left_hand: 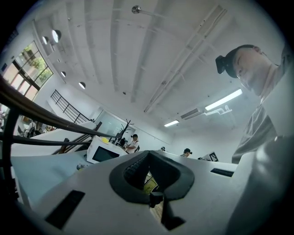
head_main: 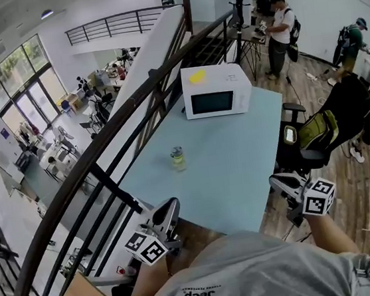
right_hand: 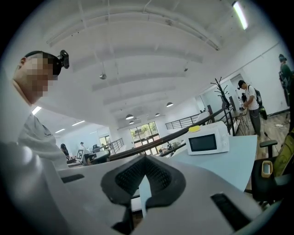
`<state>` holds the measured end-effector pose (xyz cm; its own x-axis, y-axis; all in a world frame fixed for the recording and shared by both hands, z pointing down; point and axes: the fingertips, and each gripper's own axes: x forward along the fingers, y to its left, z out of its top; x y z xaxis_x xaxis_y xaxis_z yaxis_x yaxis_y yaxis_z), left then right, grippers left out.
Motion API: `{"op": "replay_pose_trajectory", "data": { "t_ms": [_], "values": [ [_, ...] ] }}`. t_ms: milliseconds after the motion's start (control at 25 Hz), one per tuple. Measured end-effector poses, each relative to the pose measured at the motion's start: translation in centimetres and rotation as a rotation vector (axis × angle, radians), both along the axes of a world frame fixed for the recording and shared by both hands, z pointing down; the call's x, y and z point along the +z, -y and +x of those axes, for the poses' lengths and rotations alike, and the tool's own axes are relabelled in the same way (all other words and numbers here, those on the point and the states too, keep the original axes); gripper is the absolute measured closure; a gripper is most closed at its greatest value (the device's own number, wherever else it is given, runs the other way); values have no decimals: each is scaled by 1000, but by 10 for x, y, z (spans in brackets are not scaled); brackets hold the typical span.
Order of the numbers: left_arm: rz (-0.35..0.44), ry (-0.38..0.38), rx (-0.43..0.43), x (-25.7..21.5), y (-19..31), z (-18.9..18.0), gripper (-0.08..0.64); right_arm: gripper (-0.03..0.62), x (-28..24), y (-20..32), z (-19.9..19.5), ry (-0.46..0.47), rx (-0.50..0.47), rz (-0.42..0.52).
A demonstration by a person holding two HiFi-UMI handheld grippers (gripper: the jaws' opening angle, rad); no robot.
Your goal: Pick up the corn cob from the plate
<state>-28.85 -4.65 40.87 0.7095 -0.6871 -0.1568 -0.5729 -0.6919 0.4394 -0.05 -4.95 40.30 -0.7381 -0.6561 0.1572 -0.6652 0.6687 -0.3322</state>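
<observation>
Holding the left gripper [head_main: 168, 210] and right gripper [head_main: 279, 182] closed and empty beside the table [head_main: 241, 170], you likely see no corn cob to grasp.

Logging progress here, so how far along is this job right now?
Nothing looks done. The left gripper and right gripper are shut and empty, by the near edge of the table. It bears a microwave and a small jar; no plate or corn cob is in view. Finding and lifting the cob remains.
</observation>
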Motion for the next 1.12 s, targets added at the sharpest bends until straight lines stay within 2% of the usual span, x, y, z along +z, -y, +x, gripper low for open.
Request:
{"op": "replay_pose_trajectory", "data": {
  "t_ms": [200,400,560,760,960,1120],
  "values": [
    [-16,2,-6,11,22,-3,541,577,3,25,-1,7,0,-12],
    [-50,23,-7,12,41,19,541,577,11,45,18,42,-8,-32],
    [-59,65,-26,8,70,55,541,577,26,75,55,77,-22,-47],
    [-80,98,-94,0,111,116,541,577,43,129,120,96,-60,-31],
    [-93,165,-124,-9,158,153,541,577,46,198,156,21,-117,54],
    [-88,222,-128,-16,192,137,541,577,36,252,150,-57,-129,126]
  ]
}}
